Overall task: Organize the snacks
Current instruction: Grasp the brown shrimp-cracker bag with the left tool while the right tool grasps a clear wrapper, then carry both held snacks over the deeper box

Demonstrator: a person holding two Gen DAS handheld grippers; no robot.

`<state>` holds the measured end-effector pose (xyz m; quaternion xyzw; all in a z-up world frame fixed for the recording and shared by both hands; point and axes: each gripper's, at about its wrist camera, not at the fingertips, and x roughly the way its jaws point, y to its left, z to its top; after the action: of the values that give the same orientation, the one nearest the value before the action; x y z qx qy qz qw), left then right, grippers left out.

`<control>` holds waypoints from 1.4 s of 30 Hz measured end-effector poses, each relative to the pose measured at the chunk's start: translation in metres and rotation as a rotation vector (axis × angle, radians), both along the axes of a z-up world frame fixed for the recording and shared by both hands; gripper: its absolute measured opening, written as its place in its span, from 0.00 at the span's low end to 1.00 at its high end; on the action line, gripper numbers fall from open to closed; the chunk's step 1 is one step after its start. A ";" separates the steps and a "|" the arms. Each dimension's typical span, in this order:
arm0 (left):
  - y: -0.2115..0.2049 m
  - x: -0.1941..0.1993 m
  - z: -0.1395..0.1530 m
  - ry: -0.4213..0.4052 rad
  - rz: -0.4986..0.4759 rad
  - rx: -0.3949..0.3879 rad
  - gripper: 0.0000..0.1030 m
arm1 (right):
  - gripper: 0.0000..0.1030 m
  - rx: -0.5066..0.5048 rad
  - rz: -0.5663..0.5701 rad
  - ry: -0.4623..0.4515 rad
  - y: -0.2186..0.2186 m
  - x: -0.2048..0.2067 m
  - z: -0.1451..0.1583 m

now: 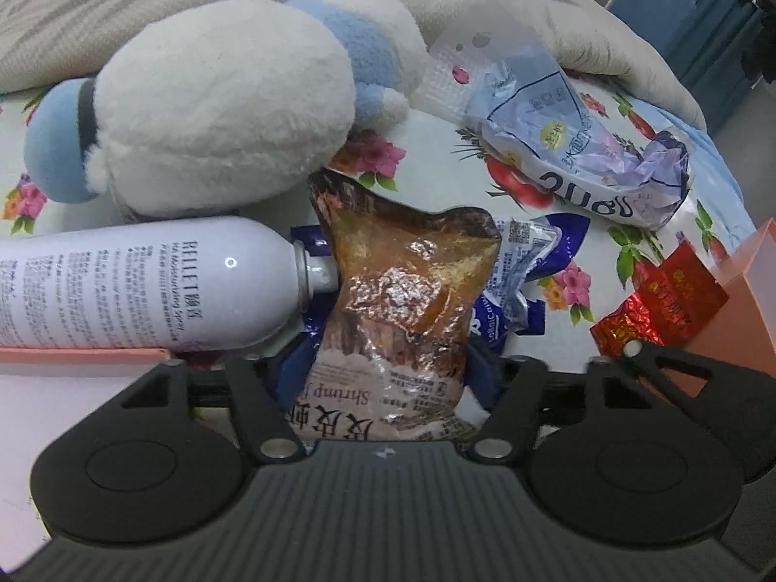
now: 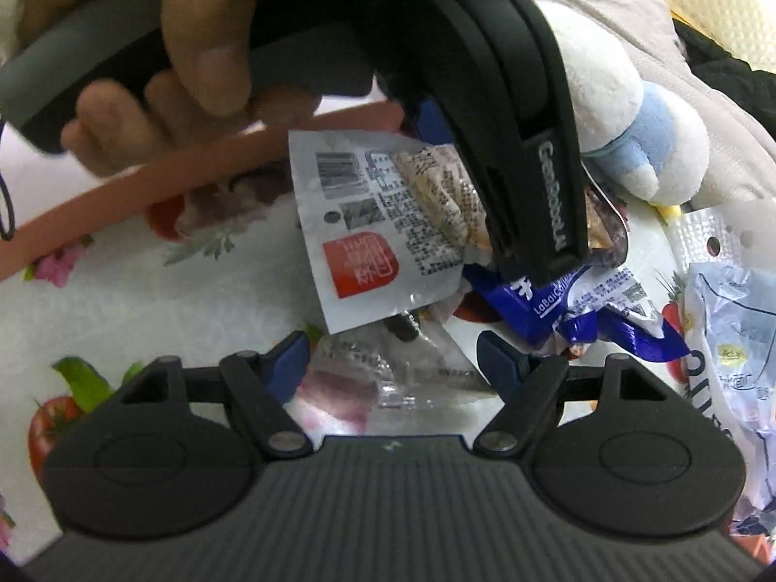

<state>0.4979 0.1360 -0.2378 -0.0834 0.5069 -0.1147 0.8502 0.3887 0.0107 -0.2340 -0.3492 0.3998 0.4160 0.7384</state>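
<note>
My left gripper [image 1: 383, 378] is shut on a shrimp snack bag [image 1: 407, 300], brown and shiny, which stands up between its fingers. A dark blue snack packet [image 1: 533, 262] lies behind it on the flowered sheet. A pale blue crumpled bag [image 1: 582, 145] lies at the right. In the right wrist view my right gripper [image 2: 393, 363] is open over a clear packet with purple contents [image 2: 383, 383]. A white packet with a red label [image 2: 373, 228] lies just beyond it. The left gripper's body [image 2: 524, 155] crosses above, over the blue packet [image 2: 572, 310].
A white and blue plush toy [image 1: 223, 97] lies at the back. A white spray can [image 1: 136, 286] lies at the left. A pink box [image 1: 742, 310] stands at the right, with red foil packets [image 1: 664, 300] beside it. A pink box rim [image 2: 169, 169] shows near the person's hand [image 2: 194, 58].
</note>
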 end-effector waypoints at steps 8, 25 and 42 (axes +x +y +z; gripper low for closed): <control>-0.001 -0.017 0.014 -0.014 0.014 0.015 0.59 | 0.67 -0.008 -0.024 0.018 -0.004 -0.006 0.007; -0.019 -0.123 0.054 -0.038 0.148 -0.014 0.59 | 0.49 0.018 -0.217 0.006 -0.046 -0.085 0.036; -0.059 -0.300 0.083 -0.020 0.277 0.028 0.58 | 0.41 0.167 -0.434 -0.007 -0.107 -0.205 0.070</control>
<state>0.1978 0.0773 -0.1548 -0.1395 0.4836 0.0098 0.8640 0.1836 -0.0963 -0.1639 -0.1943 0.4269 0.2780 0.8383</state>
